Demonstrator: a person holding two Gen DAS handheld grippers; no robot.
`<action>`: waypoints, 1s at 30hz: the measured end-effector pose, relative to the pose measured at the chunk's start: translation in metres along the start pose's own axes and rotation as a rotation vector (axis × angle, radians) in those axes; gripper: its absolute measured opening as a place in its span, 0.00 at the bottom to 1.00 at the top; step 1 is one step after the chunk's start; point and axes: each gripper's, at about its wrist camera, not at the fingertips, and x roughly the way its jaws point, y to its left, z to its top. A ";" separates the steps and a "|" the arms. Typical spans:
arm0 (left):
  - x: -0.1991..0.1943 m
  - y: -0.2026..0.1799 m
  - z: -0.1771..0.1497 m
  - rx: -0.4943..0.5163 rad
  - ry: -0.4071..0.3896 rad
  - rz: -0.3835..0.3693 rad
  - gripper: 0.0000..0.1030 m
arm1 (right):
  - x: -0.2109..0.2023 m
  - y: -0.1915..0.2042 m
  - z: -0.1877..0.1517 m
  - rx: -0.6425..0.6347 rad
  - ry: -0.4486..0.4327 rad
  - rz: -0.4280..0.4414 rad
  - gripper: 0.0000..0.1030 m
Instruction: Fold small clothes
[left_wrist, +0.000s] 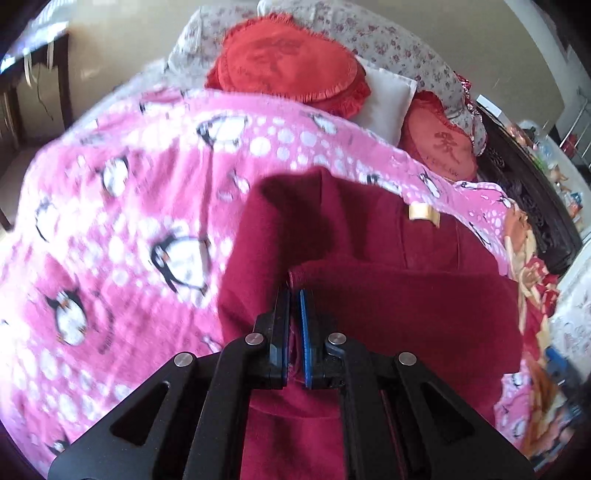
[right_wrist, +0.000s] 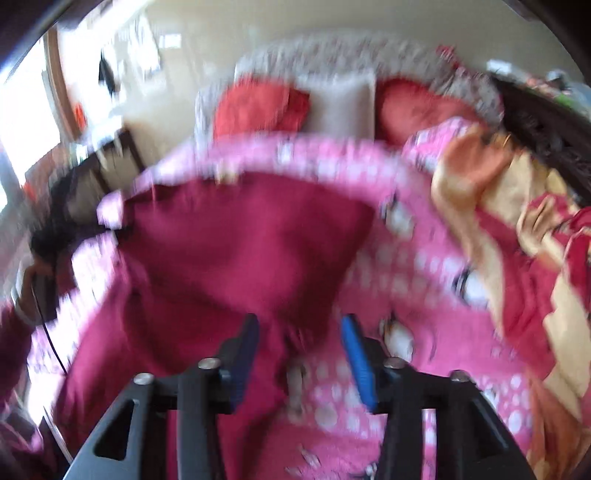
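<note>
Left wrist: left gripper (left_wrist: 294, 291) clamps maroon garment (left_wrist: 369, 258) edge.

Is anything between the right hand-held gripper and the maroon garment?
Nothing visible: the right hand-held gripper hangs open right over the maroon garment, whose edge shows between its fingers. The left hand-held gripper already pinches it.

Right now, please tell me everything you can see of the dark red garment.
The dark red garment looks like soft, fuzzy fabric with a small beige label. It lies partly folded and rumpled on the pink penguin blanket. The left gripper is shut on a folded edge; the right gripper hangs open over it.
</note>
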 end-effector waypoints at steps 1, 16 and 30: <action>-0.004 -0.002 0.001 0.019 -0.026 0.018 0.04 | -0.003 0.003 0.007 0.012 -0.033 0.019 0.45; 0.048 -0.015 -0.012 0.103 0.016 0.150 0.09 | 0.126 0.027 0.056 -0.025 0.036 -0.165 0.35; 0.042 -0.025 -0.014 0.124 0.020 0.191 0.09 | 0.088 0.024 0.010 -0.024 0.117 -0.188 0.36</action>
